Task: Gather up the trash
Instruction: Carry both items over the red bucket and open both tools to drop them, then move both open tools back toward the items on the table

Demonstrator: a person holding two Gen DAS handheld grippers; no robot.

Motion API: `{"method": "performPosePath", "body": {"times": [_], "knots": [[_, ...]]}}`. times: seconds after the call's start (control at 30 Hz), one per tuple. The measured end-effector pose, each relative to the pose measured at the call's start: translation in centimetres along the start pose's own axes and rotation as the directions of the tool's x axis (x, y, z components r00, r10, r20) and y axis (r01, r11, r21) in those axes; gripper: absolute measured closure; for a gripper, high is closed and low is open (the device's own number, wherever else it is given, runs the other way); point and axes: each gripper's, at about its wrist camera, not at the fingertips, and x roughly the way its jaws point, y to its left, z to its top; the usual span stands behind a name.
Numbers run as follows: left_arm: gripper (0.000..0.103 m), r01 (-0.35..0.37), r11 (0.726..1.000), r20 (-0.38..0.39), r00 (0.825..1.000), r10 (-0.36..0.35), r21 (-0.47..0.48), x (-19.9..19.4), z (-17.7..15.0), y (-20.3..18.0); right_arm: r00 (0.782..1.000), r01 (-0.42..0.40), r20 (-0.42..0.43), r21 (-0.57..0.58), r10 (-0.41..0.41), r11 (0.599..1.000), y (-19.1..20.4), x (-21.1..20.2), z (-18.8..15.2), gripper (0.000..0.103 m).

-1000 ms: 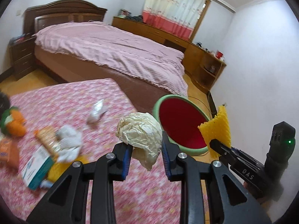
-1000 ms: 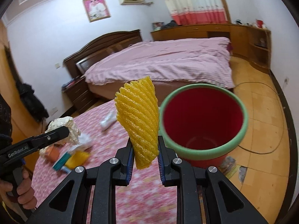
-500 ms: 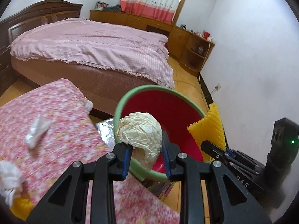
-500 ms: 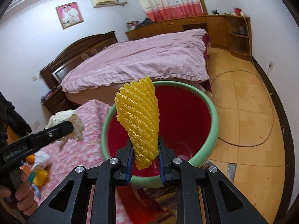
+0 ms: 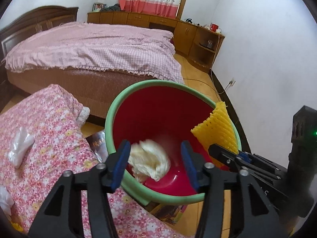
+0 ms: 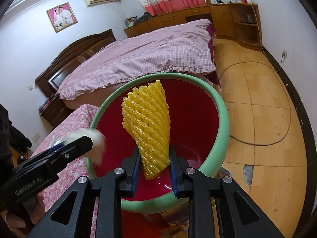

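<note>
In the left wrist view, the left gripper (image 5: 155, 158) stood low in the frame over the red bin (image 5: 138, 85) with its green rim. Its jaws had just been opening and stood well apart; the crumpled paper ball (image 5: 148, 159), blurred, lay between them clear of both pads, inside the bin's mouth. In the right wrist view, the right gripper (image 6: 153, 168) had just eased slightly, yet the yellow foam net (image 6: 147, 123) stood upright between its pads at centre frame, above the bin.
</note>
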Motion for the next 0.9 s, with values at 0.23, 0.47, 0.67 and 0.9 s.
{"method": "performPosePath", "body": {"times": [0.23,0.47,0.67,0.9], "knots": [[0.046,-0.023,0.999,0.007,1.000,0.023,-0.023,-0.5,0.1,1.0,1.000,0.017,0.014,0.010,-0.017,1.000,-0.1,-0.3,-0.2,0.060],[0.046,-0.031,0.998,0.001,1.000,0.031,-0.063,-1.6,-0.4,1.9,0.999,0.027,0.031,0.007,-0.028,1.000,0.3,-1.3,-0.3,0.043],[0.046,-0.046,0.996,0.011,0.999,0.047,-0.081,-3.2,-1.0,2.3,0.999,0.030,0.026,0.021,-0.030,0.999,0.5,-2.1,-0.5,0.042],[0.046,-0.068,0.990,0.028,0.997,0.071,-0.122,-6.0,-2.0,2.8,0.998,0.025,0.049,0.014,-0.026,1.000,1.4,-4.1,-0.9,0.039]]}}
